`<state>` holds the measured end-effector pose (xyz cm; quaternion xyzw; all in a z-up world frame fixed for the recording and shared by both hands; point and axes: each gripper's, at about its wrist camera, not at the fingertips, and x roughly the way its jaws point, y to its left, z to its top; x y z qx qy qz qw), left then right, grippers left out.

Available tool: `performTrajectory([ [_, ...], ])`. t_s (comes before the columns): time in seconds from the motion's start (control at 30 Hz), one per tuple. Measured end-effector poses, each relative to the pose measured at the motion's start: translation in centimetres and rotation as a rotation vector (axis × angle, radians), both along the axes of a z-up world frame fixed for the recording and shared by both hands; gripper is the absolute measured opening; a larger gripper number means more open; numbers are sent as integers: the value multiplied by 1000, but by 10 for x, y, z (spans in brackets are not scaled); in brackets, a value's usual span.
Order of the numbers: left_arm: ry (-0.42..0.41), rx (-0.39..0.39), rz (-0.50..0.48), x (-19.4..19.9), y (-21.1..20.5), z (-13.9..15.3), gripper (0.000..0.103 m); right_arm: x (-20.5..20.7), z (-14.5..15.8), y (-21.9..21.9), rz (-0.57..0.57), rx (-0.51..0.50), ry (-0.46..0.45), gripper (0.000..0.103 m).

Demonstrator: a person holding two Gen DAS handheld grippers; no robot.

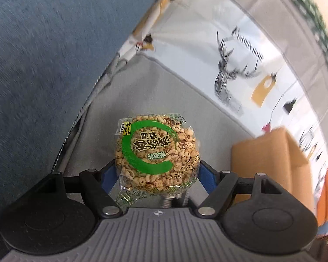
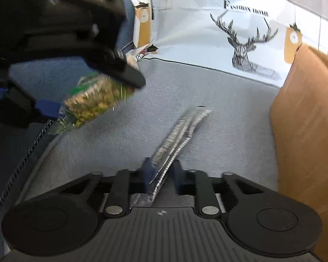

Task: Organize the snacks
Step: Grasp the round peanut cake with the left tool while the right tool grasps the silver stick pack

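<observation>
A round puffed-rice cake [image 1: 157, 152] in a clear wrapper with a green ring sits between the blue pads of my left gripper [image 1: 157, 174], which is shut on it with the jaws wide apart. It hangs above the grey floor of a fabric bin [image 1: 155, 87]. The right wrist view shows the same cake [image 2: 94, 100] blurred at the left, in the left gripper [image 2: 89, 93]. My right gripper [image 2: 161, 170] is shut on the near end of a long silver snack packet [image 2: 179, 131], which reaches forward over the bin floor [image 2: 218, 113].
The bin's white wall [image 2: 207, 43] carries a deer print and orange tags. A brown cardboard box [image 2: 306, 131] stands inside at the right, also in the left wrist view as a cardboard box [image 1: 271, 159]. Blue fabric [image 1: 43, 65] lies outside the bin at the left.
</observation>
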<state>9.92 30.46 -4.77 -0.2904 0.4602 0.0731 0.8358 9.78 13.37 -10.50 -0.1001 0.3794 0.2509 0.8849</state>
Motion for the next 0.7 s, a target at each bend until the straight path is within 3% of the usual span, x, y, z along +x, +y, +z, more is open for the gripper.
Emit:
performTrajectory([
  [0.13, 72, 39, -66, 2, -8, -10, 81, -6, 8, -12, 18, -48, 18, 5],
  [0.27, 155, 121, -132, 5, -19, -22, 80, -9, 13, -22, -8, -69, 37, 6],
  [0.33, 170, 150, -134, 6, -22, -25, 80, -7, 15, -26, -7, -34, 36, 14],
  [0.4, 175, 150, -126, 5, -21, -28, 80, -5, 15, -27, -12, -19, 33, 45],
  [0.43, 176, 148, -119, 5, -21, -28, 81, -3, 14, -27, -14, -20, 28, 50],
  [0.7, 182, 153, -100, 8, -20, -29, 86, 6, 0, -18, 2, -44, 74, 54],
])
